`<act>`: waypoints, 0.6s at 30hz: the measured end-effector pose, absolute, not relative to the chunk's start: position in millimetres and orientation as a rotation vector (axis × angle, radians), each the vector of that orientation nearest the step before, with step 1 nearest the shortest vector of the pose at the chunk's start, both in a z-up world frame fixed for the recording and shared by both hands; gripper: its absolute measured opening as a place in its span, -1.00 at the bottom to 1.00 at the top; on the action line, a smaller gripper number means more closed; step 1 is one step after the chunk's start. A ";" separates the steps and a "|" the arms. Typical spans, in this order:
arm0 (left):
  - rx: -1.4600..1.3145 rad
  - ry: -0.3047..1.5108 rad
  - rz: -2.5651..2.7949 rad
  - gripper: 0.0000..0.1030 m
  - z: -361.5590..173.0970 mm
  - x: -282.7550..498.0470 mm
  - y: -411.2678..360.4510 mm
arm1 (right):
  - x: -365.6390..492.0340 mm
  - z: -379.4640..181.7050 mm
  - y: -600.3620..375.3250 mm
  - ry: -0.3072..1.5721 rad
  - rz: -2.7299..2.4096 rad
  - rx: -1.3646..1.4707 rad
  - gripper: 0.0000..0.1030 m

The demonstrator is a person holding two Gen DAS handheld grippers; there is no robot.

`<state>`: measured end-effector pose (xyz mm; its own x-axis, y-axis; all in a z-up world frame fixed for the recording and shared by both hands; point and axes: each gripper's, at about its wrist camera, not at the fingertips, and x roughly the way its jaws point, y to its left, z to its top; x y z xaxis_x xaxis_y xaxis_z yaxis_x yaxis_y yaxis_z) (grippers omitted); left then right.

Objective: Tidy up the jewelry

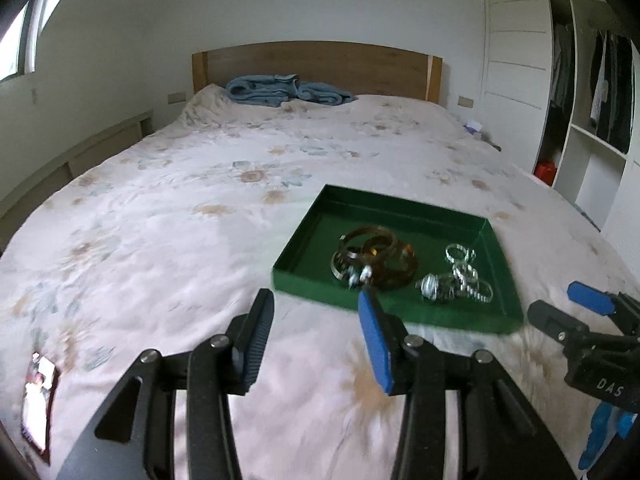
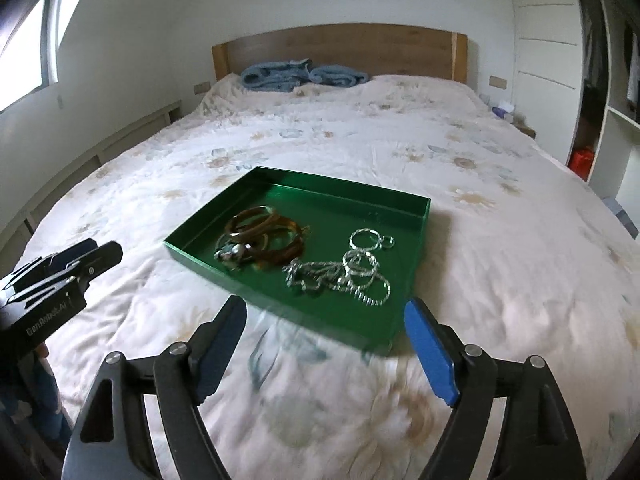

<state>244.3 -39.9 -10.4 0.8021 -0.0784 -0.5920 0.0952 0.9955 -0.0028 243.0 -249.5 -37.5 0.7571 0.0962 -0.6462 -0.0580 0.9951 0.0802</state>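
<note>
Left wrist view first — what lies nearest?

— Nearest is the left gripper, its jaws apart with nothing between them, hanging over a bed spread with a pale floral quilt. At the right edge the right gripper shows, partly cut off; from its own camera the right gripper also stands wide apart and empty. A small printed card lies on the quilt at the near left.

— And the jewelry?

— All of it sits in one green tray resting on the quilt just beyond both grippers. On the tray's left, amber bangles are heaped together, at least two, with a silver beaded piece against them. On the right lie two silver rings of chain and a tangle of silver chain; how many strands cannot be told.

— Farther back?

— One blue blanket lies crumpled at the head of the bed, against one wooden headboard. A window is on the left wall. On the right stands an open white wardrobe with dark clothes hanging, and something red low down in it.
</note>
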 end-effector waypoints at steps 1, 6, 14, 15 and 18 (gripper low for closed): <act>0.033 0.629 -0.090 -0.18 -8.4 234.6 -37.8 | 235.2 -36.6 -247.5 0.702 0.083 0.057 0.58; 0.039 0.630 -0.073 -0.18 -2.9 199.0 -28.2 | 196.6 -30.2 -239.3 0.671 0.069 0.036 0.61; 0.055 0.589 -0.064 -0.15 1.6 145.4 -21.1 | 141.6 -19.7 -236.3 0.626 0.043 0.010 0.69; 0.057 0.582 -0.062 -0.15 2.4 140.0 -20.4 | 137.5 -19.3 -236.6 0.623 0.043 0.011 0.69; 0.061 0.558 -0.058 -0.14 5.4 123.5 -18.6 | 124.7 -20.0 -236.3 0.618 0.037 0.011 0.71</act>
